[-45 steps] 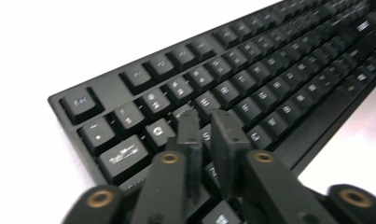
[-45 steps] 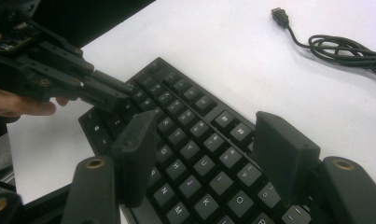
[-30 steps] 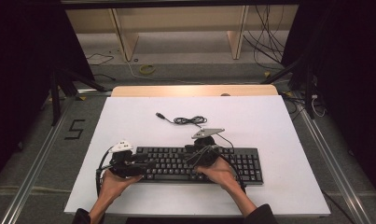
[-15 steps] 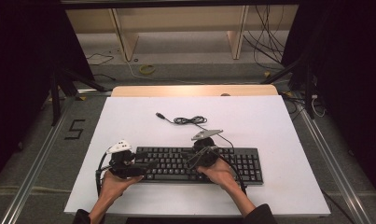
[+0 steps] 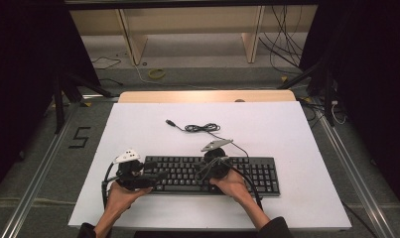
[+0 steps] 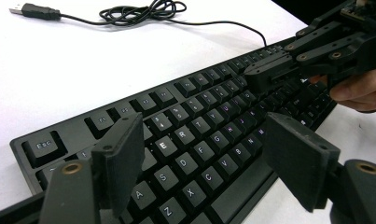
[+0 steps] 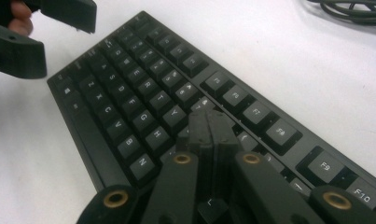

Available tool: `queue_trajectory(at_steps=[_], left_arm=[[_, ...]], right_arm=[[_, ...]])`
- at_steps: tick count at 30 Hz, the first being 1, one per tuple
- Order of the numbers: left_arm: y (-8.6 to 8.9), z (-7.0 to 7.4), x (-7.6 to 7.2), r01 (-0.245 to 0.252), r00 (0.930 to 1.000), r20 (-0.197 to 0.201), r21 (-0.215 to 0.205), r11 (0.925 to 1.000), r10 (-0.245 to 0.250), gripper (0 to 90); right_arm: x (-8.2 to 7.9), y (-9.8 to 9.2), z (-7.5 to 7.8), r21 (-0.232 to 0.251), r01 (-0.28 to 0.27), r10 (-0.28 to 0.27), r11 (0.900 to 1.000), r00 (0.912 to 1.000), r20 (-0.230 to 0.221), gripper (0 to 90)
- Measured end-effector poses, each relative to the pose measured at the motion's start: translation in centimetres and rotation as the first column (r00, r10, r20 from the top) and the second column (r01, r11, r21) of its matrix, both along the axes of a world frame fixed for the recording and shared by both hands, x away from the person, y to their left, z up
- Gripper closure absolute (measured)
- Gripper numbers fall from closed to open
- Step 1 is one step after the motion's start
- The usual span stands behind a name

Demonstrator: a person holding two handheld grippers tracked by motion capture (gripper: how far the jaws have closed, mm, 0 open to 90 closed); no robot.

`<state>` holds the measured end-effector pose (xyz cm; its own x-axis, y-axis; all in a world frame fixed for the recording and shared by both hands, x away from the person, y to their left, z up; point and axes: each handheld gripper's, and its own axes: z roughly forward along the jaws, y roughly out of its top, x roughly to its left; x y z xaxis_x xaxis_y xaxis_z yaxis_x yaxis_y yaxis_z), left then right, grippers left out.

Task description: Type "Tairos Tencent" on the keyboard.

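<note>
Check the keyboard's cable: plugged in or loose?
Loose: the cable lies coiled on the white table behind the keyboard, its USB plug free.

1 keyboard, 1 USB cable, 2 grippers, 1 table.

Bright tabletop, dark surroundings, mild softness.

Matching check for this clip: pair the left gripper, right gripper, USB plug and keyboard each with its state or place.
1 left gripper
2 right gripper
3 USB plug
4 keyboard

a shut, tips over the middle keys
b lying loose on the white table
c open, over the letter keys
d flat at the table's near edge

Pairs: 1-c, 2-a, 3-b, 4-d
</note>
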<state>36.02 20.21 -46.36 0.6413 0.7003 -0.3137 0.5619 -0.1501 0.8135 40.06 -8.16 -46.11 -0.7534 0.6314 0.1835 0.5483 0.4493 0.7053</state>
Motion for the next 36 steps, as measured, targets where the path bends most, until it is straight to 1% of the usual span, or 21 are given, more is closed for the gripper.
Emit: queue_trajectory(at_steps=[7, 12, 14, 19, 21, 23, 28, 32, 33, 35, 36], left_arm=[[0.0, -0.1, 0.0, 0.0, 1.0, -0.003, -0.004, 1.0, 0.0, 28.9], [0.1, -0.2, 0.1, 0.002, 1.0, -0.009, -0.001, 1.0, -0.002, 28.8], [0.0, -0.1, 0.1, 0.003, 1.0, -0.009, -0.002, 1.0, -0.003, 28.9], [0.0, -0.1, 0.1, 0.005, 0.9999, -0.011, -0.002, 1.0, -0.005, 29.0], [0.0, -0.1, 0.1, 0.002, 0.9999, -0.011, -0.004, 1.0, -0.002, 29.3], [0.0, -0.1, 0.1, 0.001, 1.0, -0.01, -0.003, 1.0, -0.001, 29.3], [0.0, -0.1, 0.1, 0.002, 0.9999, -0.015, 0.003, 1.0, -0.001, 29.4], [0.0, -0.1, 0.1, 0.001, 0.9999, -0.015, 0.005, 1.0, -0.001, 29.5], [0.0, -0.1, 0.1, 0.002, 0.9999, -0.014, 0.007, 1.0, -0.002, 29.5], [0.0, -0.2, 0.2, 0.0, 0.9999, -0.014, 0.006, 1.0, 0.0, 29.5], [0.1, -0.2, 0.2, -0.001, 0.9999, -0.014, 0.007, 1.0, 0.001, 29.5]], right_arm=[[0.0, 0.2, -0.3, -0.024, -0.001, 0.001, 1.0, 1.0, 0.001, 90.0], [0.1, 0.4, -1.1, -0.052, 0.004, -0.005, 0.999, 1.0, -0.003, 90.0], [0.2, 0.3, -1.2, -0.044, 0.007, -0.007, 0.999, 1.0, -0.004, 90.0], [0.2, 0.4, -1.2, -0.047, 0.008, -0.008, 0.999, 1.0, -0.004, 90.0], [0.1, 0.5, -1.4, -0.058, 0.005, -0.006, 0.998, 1.0, -0.007, 90.0], [0.1, 0.5, -1.5, -0.05, 0.004, -0.004, 0.999, 0.9999, -0.009, 90.0], [0.1, 0.6, -1.5, -0.053, 0.009, -0.01, 0.999, 0.9999, -0.011, 90.0], [0.2, 0.5, -1.3, -0.046, 0.017, -0.018, 0.999, 0.9995, -0.025, 90.0], [0.2, 0.4, -1.2, -0.038, 0.021, -0.021, 0.999, 0.9996, -0.02, 90.0], [0.2, 0.0, -0.7, -0.003, 0.027, -0.027, 1.0, 0.9995, -0.015, 90.0], [0.2, -0.1, -0.5, 0.007, 0.029, -0.029, 1.0, 0.9995, -0.009, 90.0]])
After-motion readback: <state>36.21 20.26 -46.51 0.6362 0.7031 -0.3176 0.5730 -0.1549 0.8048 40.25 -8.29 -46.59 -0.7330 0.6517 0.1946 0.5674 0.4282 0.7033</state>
